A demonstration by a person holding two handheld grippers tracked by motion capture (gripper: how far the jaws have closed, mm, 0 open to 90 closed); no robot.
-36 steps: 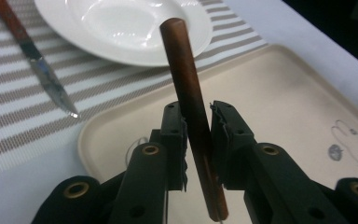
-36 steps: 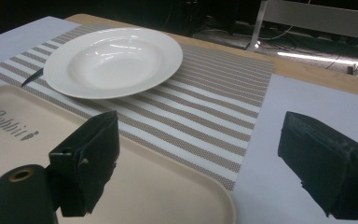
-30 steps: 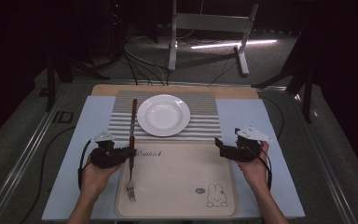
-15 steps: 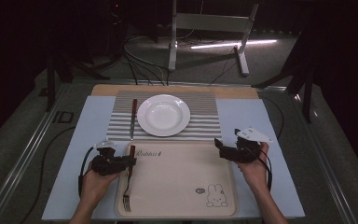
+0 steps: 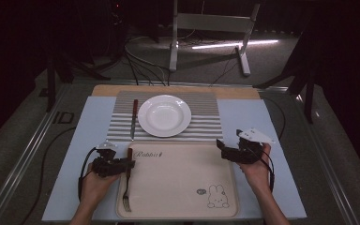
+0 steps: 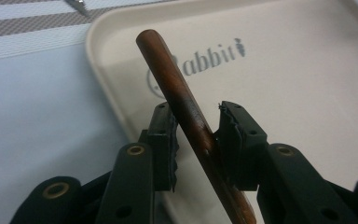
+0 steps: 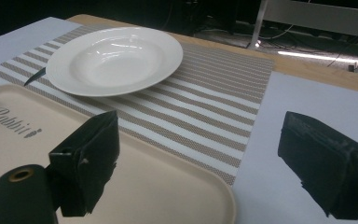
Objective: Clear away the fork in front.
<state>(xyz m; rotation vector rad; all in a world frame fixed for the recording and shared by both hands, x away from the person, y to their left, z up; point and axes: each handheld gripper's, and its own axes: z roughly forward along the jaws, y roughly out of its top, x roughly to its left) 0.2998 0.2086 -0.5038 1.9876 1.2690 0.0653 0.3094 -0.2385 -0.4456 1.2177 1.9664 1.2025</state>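
A fork with a dark wooden handle (image 5: pixel 129 157) lies along the left side of a cream tray (image 5: pixel 183 183), tines toward the near edge. My left gripper (image 5: pixel 129 164) straddles the handle (image 6: pixel 168 74). Its jaws have just been opening, and the handle rests loosely between the pads (image 6: pixel 235 135) with a slight gap on the left side. My right gripper (image 5: pixel 222 150) hovers at the tray's far right corner, open and empty (image 7: pixel 200 154). A white plate (image 5: pixel 164 115) sits on the striped placemat (image 5: pixel 206 117), with a knife (image 5: pixel 133 117) to its left.
A pale blue mat (image 5: pixel 89 140) covers the table beneath the tray and the placemat. A wooden board edge (image 5: pixel 234 91) runs along the far side. Beyond the table stand a metal frame (image 5: pixel 206 28) and floor cables (image 5: pixel 140 65).
The fork has slid a little toward the near edge of the tray together with my left hand. The right gripper has stayed where it was.
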